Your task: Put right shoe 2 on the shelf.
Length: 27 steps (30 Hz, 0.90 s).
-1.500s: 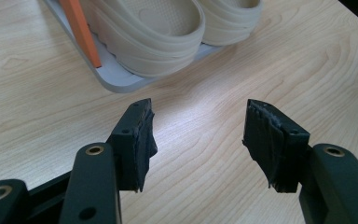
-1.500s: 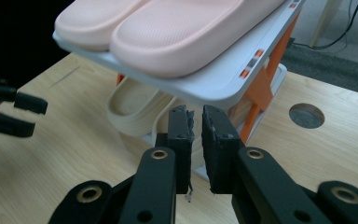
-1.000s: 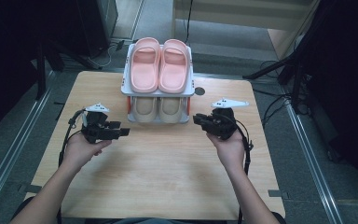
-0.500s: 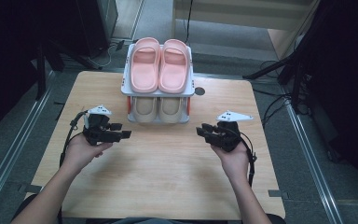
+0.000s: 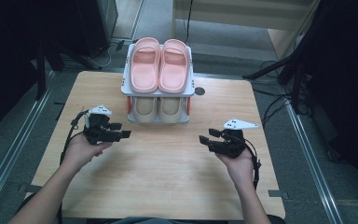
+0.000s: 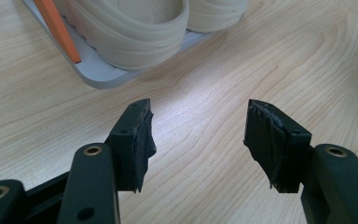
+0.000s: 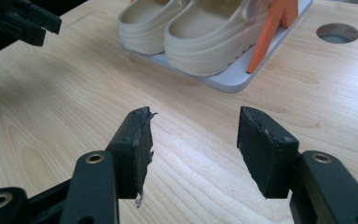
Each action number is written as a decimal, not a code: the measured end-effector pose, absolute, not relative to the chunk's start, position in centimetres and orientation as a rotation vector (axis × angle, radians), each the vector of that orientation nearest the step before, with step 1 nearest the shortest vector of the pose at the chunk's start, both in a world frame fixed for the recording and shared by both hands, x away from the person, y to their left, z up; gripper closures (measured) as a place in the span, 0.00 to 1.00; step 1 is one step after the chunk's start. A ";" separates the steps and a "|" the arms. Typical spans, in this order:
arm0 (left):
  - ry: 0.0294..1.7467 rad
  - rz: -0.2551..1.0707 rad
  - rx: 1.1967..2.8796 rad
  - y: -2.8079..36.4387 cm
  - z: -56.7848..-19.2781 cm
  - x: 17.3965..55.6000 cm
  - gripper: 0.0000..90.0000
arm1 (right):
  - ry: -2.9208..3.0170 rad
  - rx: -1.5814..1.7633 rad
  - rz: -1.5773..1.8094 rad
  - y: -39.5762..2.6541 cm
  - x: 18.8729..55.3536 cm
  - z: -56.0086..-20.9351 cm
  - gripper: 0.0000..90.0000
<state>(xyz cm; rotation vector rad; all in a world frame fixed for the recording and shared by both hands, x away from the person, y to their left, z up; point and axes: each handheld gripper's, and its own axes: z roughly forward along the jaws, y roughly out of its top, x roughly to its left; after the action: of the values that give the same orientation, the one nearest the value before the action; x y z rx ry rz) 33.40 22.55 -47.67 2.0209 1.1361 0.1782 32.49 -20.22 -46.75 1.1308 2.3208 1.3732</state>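
Beige clogs [image 5: 157, 109] on lower rack [image 5: 157, 120] shelf, ahead between both tools.
Long axes pointing away; left tool [image 5: 121, 134] nearer, agape, empty; right tool [image 5: 204, 142] just opened wide, empty.

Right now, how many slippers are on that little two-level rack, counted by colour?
Pink rubber slide slippers, top shelf: 2
Beige rubber clog slippers, bottom shelf: 2
Total: 4 slippers on the grey two-level rack with orange supports

Round hole [image 5: 199, 91] in wooden table [image 5: 168, 186]
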 end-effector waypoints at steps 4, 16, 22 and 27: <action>1.139 0.177 2.024 22.5 -47.7 33.4 0.46 | 2.327 1.120 1.351 -20.2 32.7 -47.0 0.49; 1.141 0.186 2.040 22.4 -47.9 33.5 0.46 | 2.339 1.143 1.343 -20.1 33.0 -47.4 0.49; 1.144 0.186 2.037 22.4 -47.9 33.5 0.46 | 2.338 1.144 1.341 -20.0 33.1 -47.4 0.49; 1.144 0.184 2.039 22.4 -47.9 33.5 0.46 | 2.337 1.145 1.340 -20.1 33.1 -47.4 0.49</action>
<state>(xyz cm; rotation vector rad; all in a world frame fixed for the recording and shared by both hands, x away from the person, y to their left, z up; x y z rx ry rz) 33.49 22.40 -47.94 2.0395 1.1442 0.1837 33.14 -20.06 -47.42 1.1454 2.3368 1.3403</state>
